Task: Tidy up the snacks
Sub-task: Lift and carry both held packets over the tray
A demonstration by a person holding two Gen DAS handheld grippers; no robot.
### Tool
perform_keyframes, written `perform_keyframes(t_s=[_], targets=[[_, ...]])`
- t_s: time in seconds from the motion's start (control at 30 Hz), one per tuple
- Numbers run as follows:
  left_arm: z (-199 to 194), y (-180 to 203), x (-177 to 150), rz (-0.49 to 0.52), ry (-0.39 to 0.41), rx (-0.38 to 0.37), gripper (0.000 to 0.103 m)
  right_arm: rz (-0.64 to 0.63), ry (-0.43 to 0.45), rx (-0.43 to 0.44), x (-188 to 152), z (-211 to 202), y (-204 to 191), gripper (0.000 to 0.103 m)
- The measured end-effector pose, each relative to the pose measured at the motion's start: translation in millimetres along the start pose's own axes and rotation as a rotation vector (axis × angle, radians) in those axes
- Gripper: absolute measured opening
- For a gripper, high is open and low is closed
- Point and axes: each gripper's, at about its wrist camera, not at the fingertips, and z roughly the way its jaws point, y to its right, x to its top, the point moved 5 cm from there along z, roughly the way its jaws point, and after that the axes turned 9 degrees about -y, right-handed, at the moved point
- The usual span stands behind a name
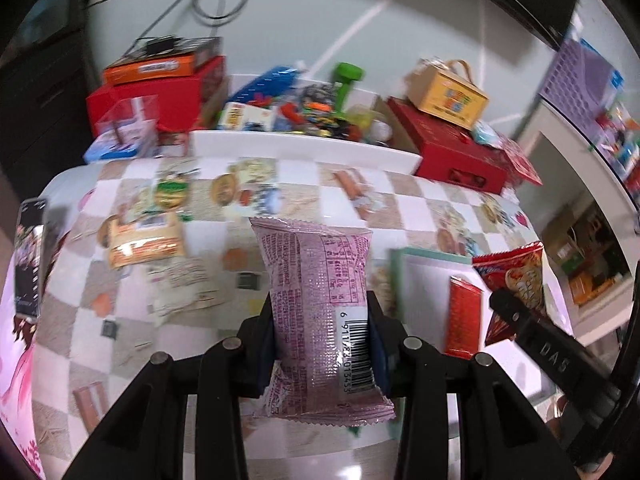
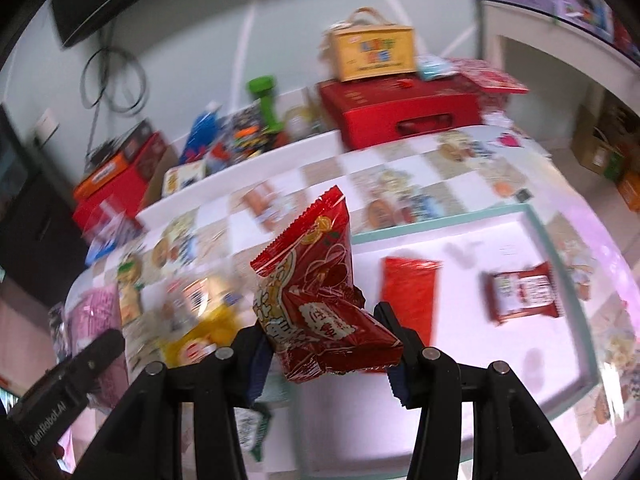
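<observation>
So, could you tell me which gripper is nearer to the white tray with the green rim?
Right. The right gripper holds its red packet beside the tray; the left gripper, gripping the pink packet, sits farther left.

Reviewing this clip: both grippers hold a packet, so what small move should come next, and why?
Probably lower the right gripper toward the white tray and release its red packet; two red snacks already lie there, suggesting sorting by colour.

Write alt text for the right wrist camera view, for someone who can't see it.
The right gripper holds a crinkled red snack packet above a checkered tablecloth. Just beyond it, a white tray with a green rim holds two red packets, and boxes and snacks crowd the table's far edge.
</observation>
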Motion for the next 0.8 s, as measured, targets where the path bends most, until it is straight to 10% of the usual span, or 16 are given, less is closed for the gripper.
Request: perform_keyframes(t_s=[0.4,0.8], targets=[[37.9,109.1,-4.3,0.230,-0.064,-0.077,0.041,0.247,0.008,-0.064,15.8,-7.2,107.0,0.051],[94.6,152.3,-10.0,0.322,-0.140,-0.084,0.041,0.299,-0.056,-0.085,12.3,21.4,132.6,0.052]])
